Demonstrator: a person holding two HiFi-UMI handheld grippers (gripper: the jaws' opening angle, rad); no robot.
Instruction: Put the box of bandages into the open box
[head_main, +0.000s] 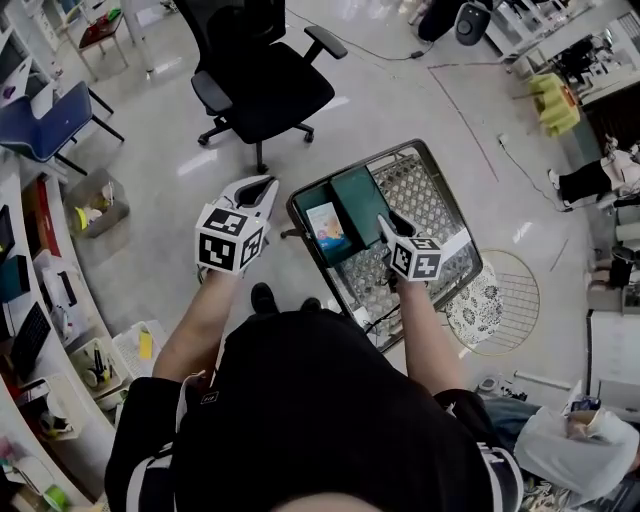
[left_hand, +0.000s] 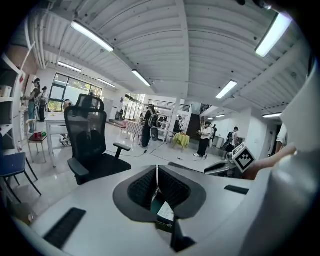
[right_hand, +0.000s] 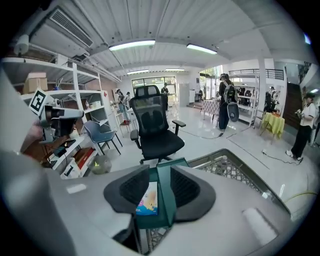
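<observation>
The box of bandages (head_main: 325, 227), light blue with a cartoon print, lies flat inside the dark green open box (head_main: 306, 203) on the wire-mesh table (head_main: 435, 195). The green lid (head_main: 362, 200) stands up beside it. My right gripper (head_main: 386, 226) is at that lid. In the right gripper view the lid's edge (right_hand: 165, 197) stands between the open jaws of that gripper (right_hand: 160, 170), close to the right pad, with the bandage box (right_hand: 146, 197) showing in the gap on the left. My left gripper (head_main: 267, 186) hangs left of the table over the floor, shut and empty (left_hand: 157, 169).
A black office chair (head_main: 256, 80) stands on the floor beyond the table. A round wire rack (head_main: 512, 300) and patterned cloth (head_main: 473, 305) lie at the table's right. Shelves and desks with clutter line the left edge. Several people stand far off in the room.
</observation>
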